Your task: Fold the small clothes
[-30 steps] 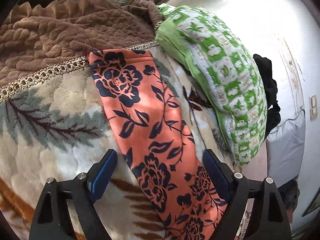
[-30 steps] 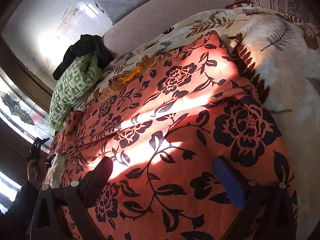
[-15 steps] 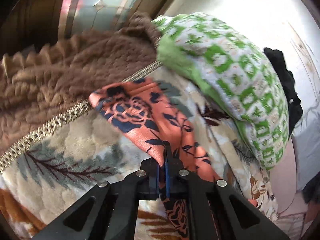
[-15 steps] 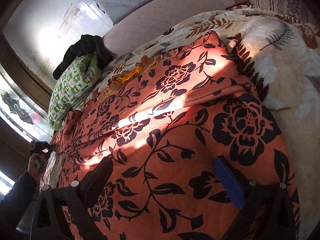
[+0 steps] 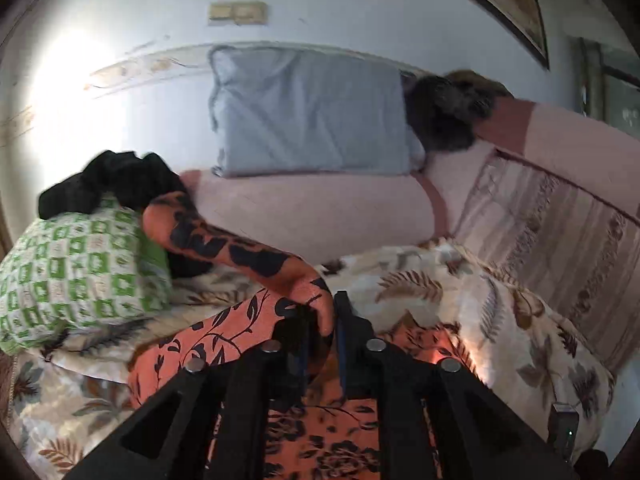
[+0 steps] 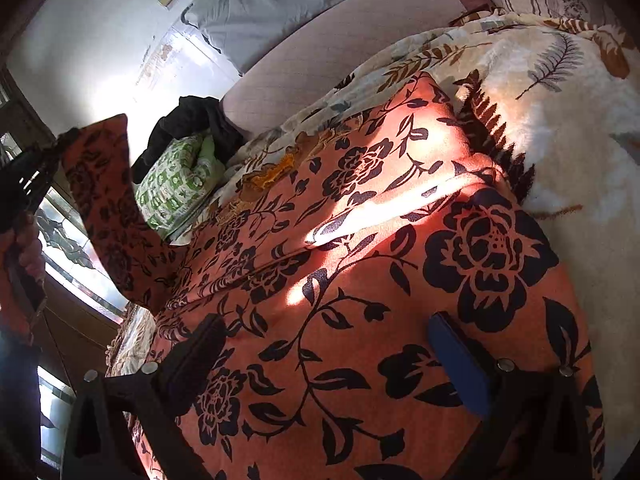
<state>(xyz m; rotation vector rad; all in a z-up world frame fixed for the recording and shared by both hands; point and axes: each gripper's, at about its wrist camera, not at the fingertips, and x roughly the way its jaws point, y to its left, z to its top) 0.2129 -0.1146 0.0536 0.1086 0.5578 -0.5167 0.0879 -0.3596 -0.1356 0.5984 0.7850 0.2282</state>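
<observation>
One orange floral garment [image 6: 360, 264] lies spread on the leaf-print blanket [image 6: 560, 112], its long axis running away from you toward the green checked pillow [image 6: 176, 184]. Your left gripper [image 5: 322, 320] has the far end bunched between its narrow jaws, which are easing apart, the cloth lifted off the bed. Your right gripper [image 6: 324, 360] hangs wide and empty over the near end, cloth directly below both fingers. You have one garment, two grippers, one green pillow and one grey pillow [image 5: 312, 112] behind.
</observation>
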